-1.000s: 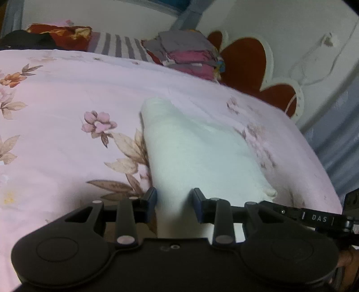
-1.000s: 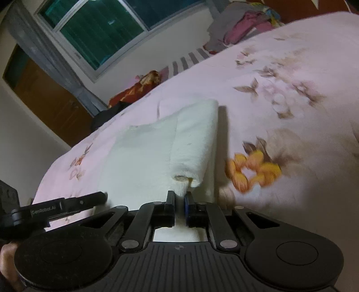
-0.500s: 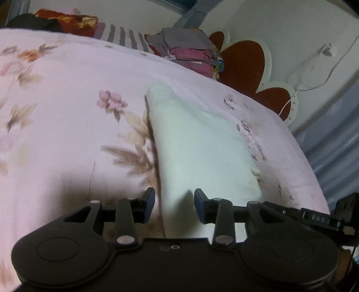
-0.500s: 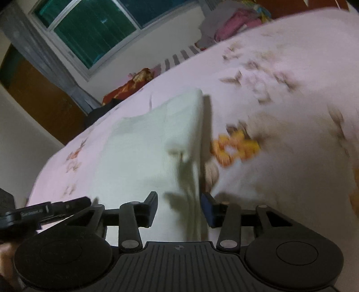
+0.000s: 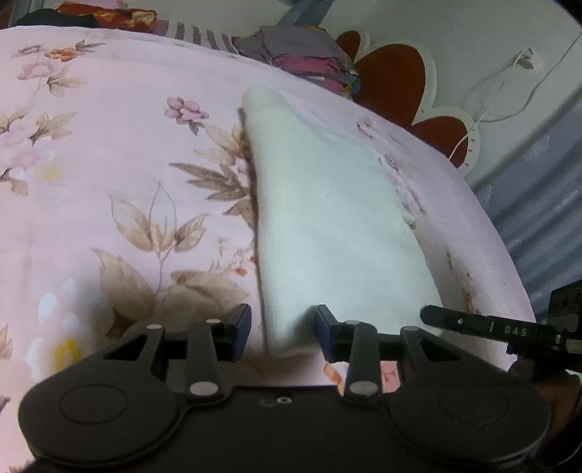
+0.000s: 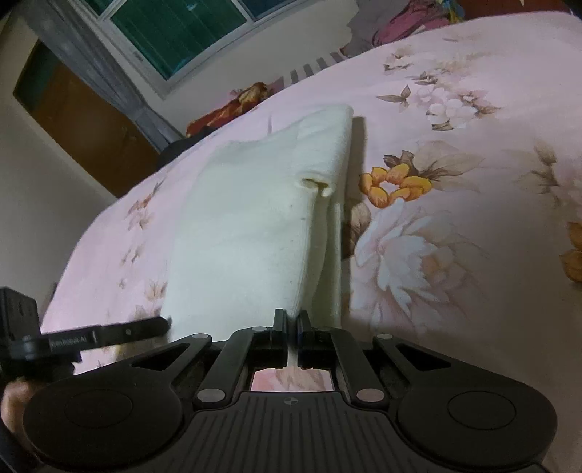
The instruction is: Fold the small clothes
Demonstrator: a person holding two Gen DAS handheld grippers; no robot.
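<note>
A small cream-white garment [image 5: 327,218] lies folded lengthwise on the pink floral bedsheet [image 5: 109,163]. My left gripper [image 5: 283,325] is open, its jaws straddling the near left corner of the garment. In the right wrist view the garment [image 6: 254,225] shows with a folded layer along its right side. My right gripper [image 6: 291,324] is shut, its tips at the garment's near edge with a thin fold of the cloth between them. The other gripper's side shows at the left [image 6: 91,336].
A pile of folded clothes [image 5: 305,54] sits at the far end of the bed by a red heart-shaped headboard [image 5: 396,80]. A striped cloth and red patterned cloth [image 5: 109,14] lie at the far left. A window [image 6: 174,32] and wooden door [image 6: 83,123] stand beyond.
My right gripper opened, let the lifted fold drop flat, then shut again at the garment's near edge. My left gripper stayed open and shifted slightly along the near corner.
</note>
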